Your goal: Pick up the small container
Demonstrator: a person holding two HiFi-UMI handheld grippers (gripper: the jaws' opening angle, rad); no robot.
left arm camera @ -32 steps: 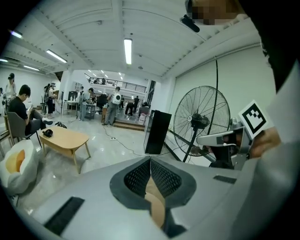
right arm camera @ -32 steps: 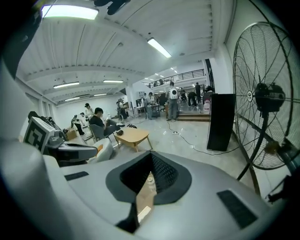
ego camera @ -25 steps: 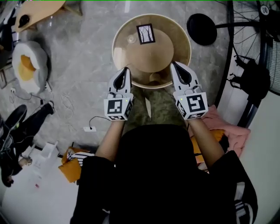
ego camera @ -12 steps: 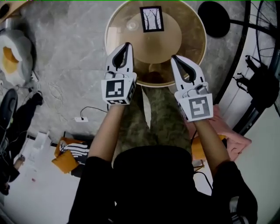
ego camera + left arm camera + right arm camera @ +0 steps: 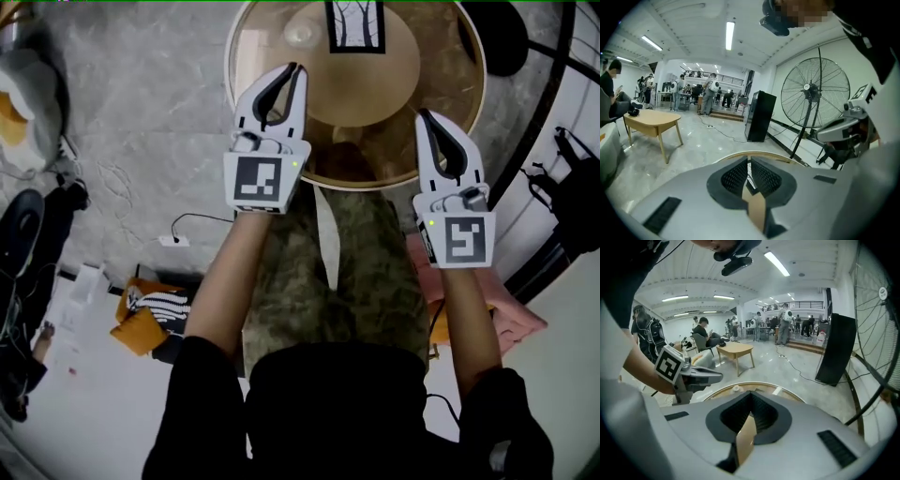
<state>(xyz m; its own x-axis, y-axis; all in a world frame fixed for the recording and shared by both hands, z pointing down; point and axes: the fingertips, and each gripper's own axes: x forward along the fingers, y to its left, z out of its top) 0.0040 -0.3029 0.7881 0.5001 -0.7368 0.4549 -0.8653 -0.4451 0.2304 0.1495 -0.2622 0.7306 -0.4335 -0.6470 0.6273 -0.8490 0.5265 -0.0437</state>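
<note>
Left gripper (image 5: pixel 298 67) and right gripper (image 5: pixel 424 114), ribbed black jaws closed empty, over the round glossy tabletop (image 5: pixel 441 56) near the small container (image 5: pixel 301 35)

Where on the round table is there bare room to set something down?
Bare: the near middle between left claw and right claw, and the right side between card and table rim. Crowded: far left, where small container sits beside the card.

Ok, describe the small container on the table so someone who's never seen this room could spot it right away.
Find the round glass-topped table at the top of the head view. On its far left part, just left of the black-framed tree picture, sits the small container. It is the only pale, roundish thing there; its neighbour is a flat dark rectangle.
</note>
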